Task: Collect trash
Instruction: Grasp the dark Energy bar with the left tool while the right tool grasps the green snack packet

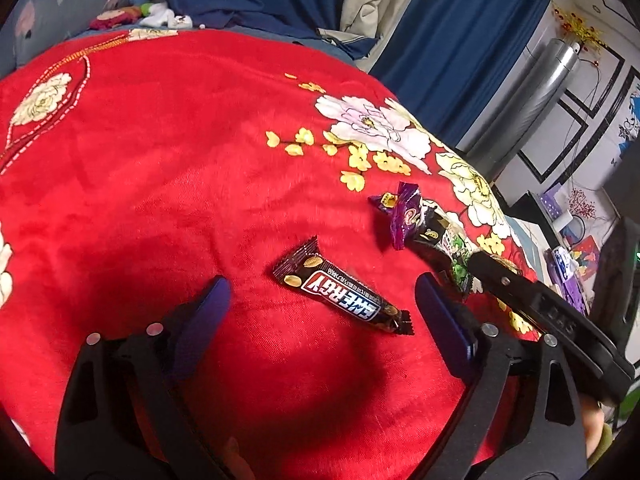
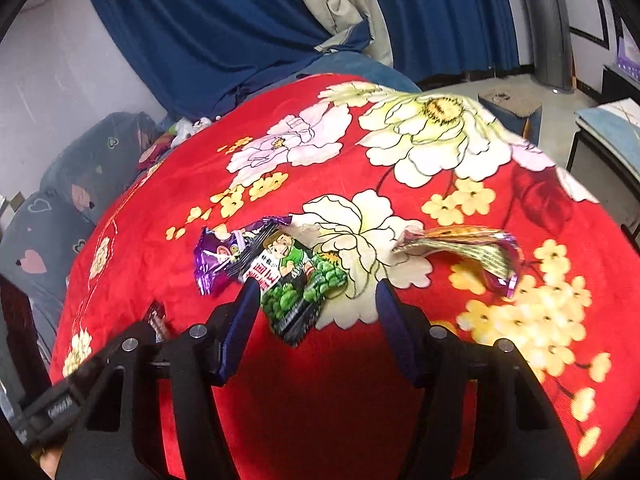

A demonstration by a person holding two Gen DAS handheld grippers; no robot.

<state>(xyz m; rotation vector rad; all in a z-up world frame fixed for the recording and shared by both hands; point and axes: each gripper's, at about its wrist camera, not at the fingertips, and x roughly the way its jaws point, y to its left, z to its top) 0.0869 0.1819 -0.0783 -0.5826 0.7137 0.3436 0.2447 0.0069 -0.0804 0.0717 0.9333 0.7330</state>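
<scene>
On the red flowered blanket, the left gripper hangs with fingers spread wide either side of a dark candy bar, not touching it. The right gripper stands released around a green snack packet; a purple wrapper lies left, a gold wrapper right.

Even indoor light, dark shadows on the red blanket, fisheye-bent edges, slight blur.

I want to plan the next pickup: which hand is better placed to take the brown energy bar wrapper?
The left. The energy bar wrapper lies between the open fingers of the left gripper. The right gripper is open over the green snack packet.
</scene>
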